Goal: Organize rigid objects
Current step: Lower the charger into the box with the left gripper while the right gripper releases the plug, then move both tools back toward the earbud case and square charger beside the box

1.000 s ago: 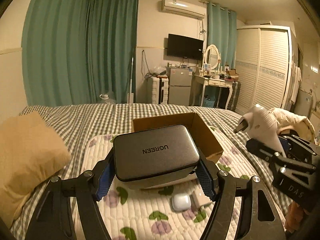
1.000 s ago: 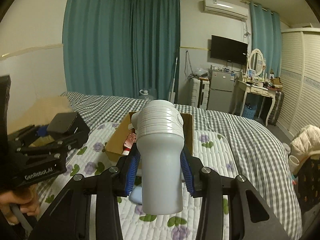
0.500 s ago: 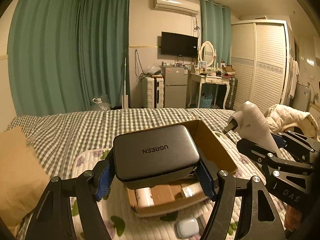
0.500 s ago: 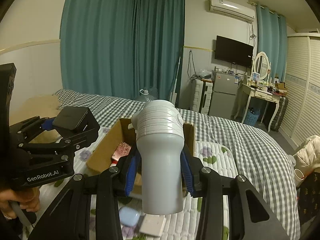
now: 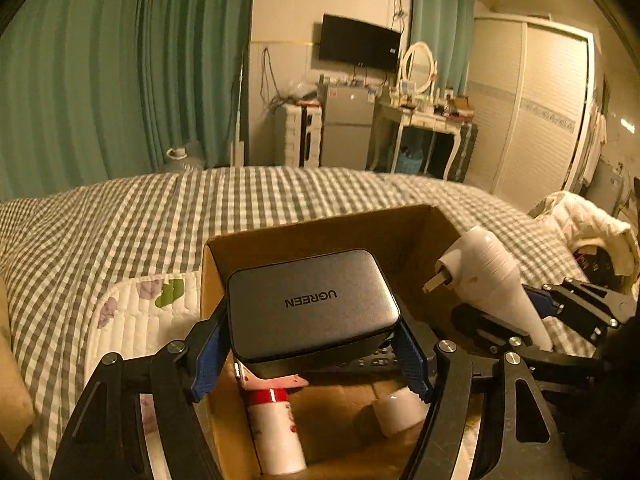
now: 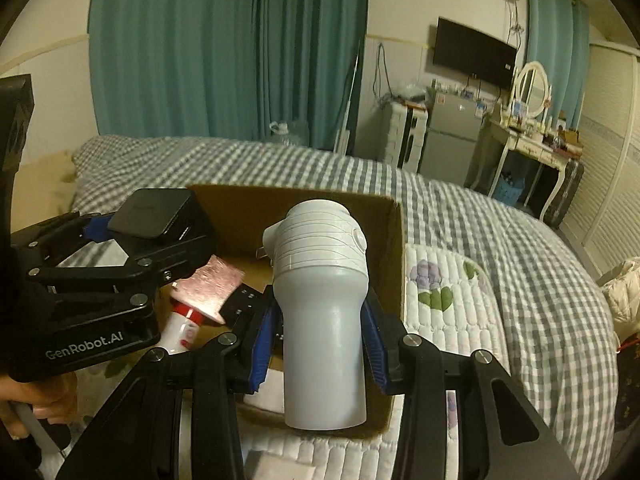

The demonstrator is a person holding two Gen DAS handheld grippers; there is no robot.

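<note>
The bed, under a checked cover with a quilted floral pad, carries everything. On it sits an open cardboard box, filling the centre of both views.

Inside the box, seen from the left wrist, a white bottle with a red band lies at 6 o'clock, a small white cylinder at 5 o'clock, and a dark remote-like thing under the charger; a pink card shows in the right view. Much of the floor is hidden, so I cannot tell how much room is left.

The left claw is clenched on a dark grey UGREEN charger, pads on its two short sides, held level over the box's near-left part. It looks dense, stiff and smooth-skinned; the side grip suits it, and it could slide if the squeeze eases.

The right claw grasps a white plug-in device around its narrow lower barrel, ribbed head pointing away, over the box at 3 o'clock of the charger. It seems a light, hollow, hard plastic shell, and the tapering barrel may slip through the pads. Its metal prong should be kept from knocking the box wall.
</note>
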